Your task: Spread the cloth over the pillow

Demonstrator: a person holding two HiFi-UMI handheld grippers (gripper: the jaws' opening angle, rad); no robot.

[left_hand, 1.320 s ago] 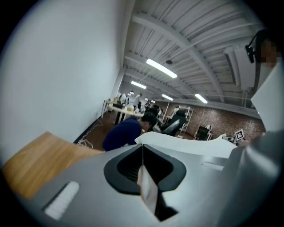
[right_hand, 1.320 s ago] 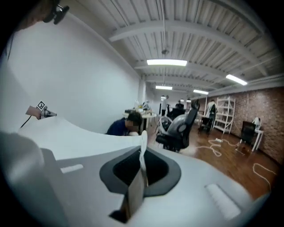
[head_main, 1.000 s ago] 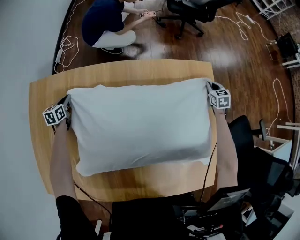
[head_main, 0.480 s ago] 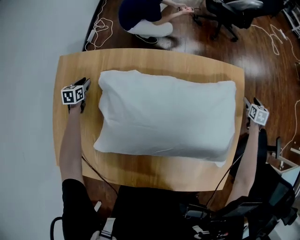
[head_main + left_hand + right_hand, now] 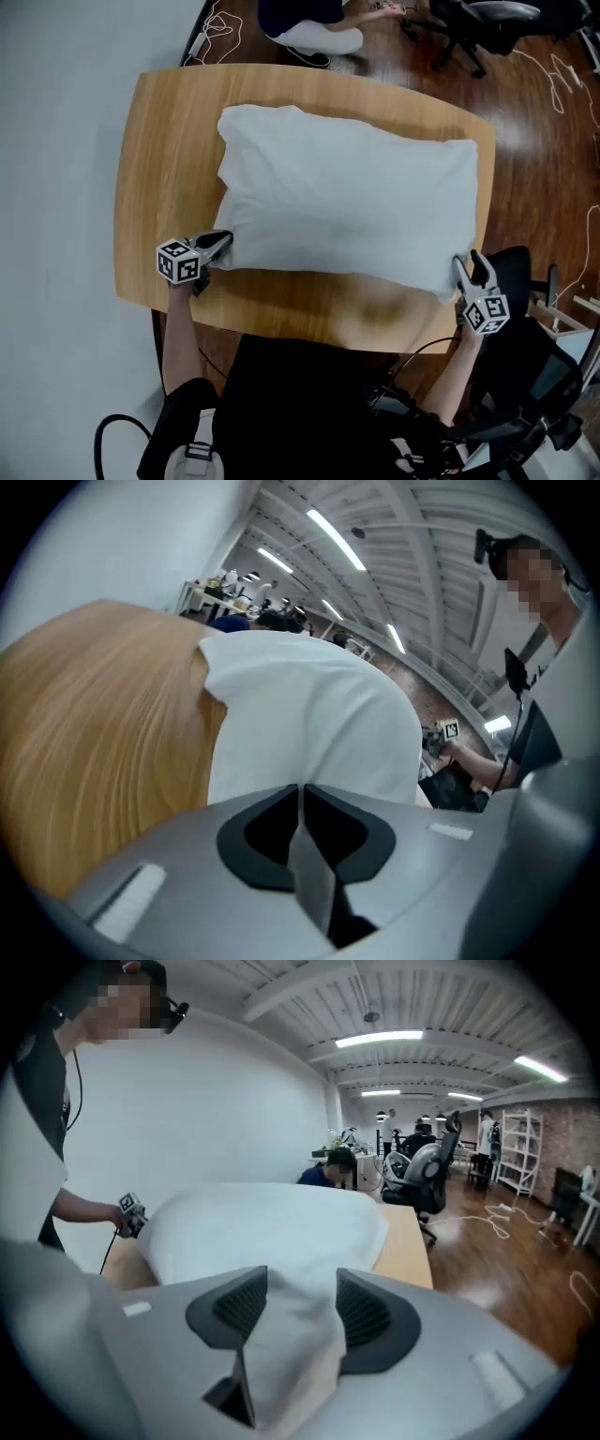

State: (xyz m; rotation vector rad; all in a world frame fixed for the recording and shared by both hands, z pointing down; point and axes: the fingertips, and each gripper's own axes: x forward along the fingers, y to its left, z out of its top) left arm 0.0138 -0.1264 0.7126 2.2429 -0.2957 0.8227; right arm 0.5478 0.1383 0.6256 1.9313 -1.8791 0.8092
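Note:
A white cloth [image 5: 347,202] lies over the pillow on the wooden table [image 5: 169,141], and the pillow itself is hidden beneath it. My left gripper [image 5: 223,240] is at the cloth's near left corner. Its jaws are closing, almost together, on a thin fold of cloth [image 5: 309,714] in the left gripper [image 5: 302,794] view. At the near right corner is my right gripper [image 5: 471,265]. In the right gripper [image 5: 302,1302] view its jaws stand wide and are closing, with a bunched cloth [image 5: 272,1232] corner between them.
A person [image 5: 309,23] crouches on the wooden floor beyond the table's far edge. An office chair [image 5: 478,19] stands beside that person. A black chair [image 5: 514,272] is close to my right gripper. Cables trail over the floor.
Both grippers let go of the cloth's far corners, swung out beside the pillow, and came back to its near corners. The left jaws are nearly together again.

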